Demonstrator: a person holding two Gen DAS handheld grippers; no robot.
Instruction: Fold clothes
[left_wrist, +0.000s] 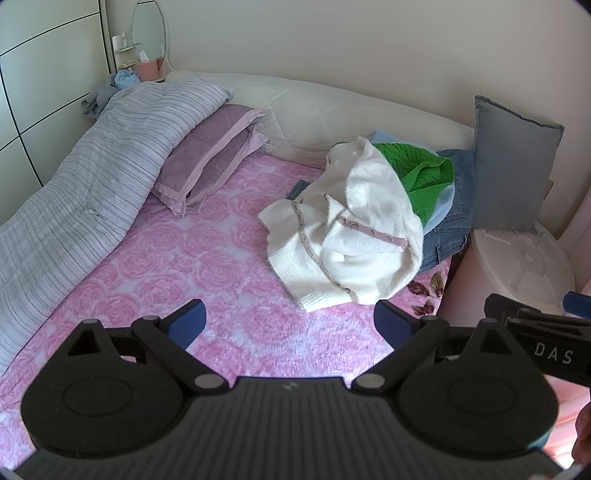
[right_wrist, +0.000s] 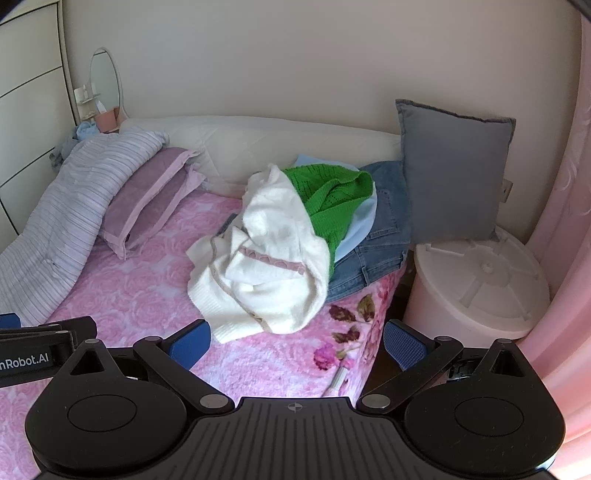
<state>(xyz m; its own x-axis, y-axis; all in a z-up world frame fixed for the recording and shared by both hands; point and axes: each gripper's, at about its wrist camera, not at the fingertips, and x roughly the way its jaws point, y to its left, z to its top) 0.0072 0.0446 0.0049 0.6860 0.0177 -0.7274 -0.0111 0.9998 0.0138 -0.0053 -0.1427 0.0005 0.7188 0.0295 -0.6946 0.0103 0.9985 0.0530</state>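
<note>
Both grippers are just hanging out along the bottom of their frames with nothing between the fingers. The left gripper is sitting with its jaws spread wide, blue pads angling outward toward the lower left and lower right. The right gripper is doing the same thing, jaws gaping, pads facing each other across the gap. Each one is poking into the other's view too: the right gripper is showing at the right edge of the left wrist view, and the left one at the left edge of the right wrist view. A sliver of a hand is peeking in at the lower right corner.
</note>
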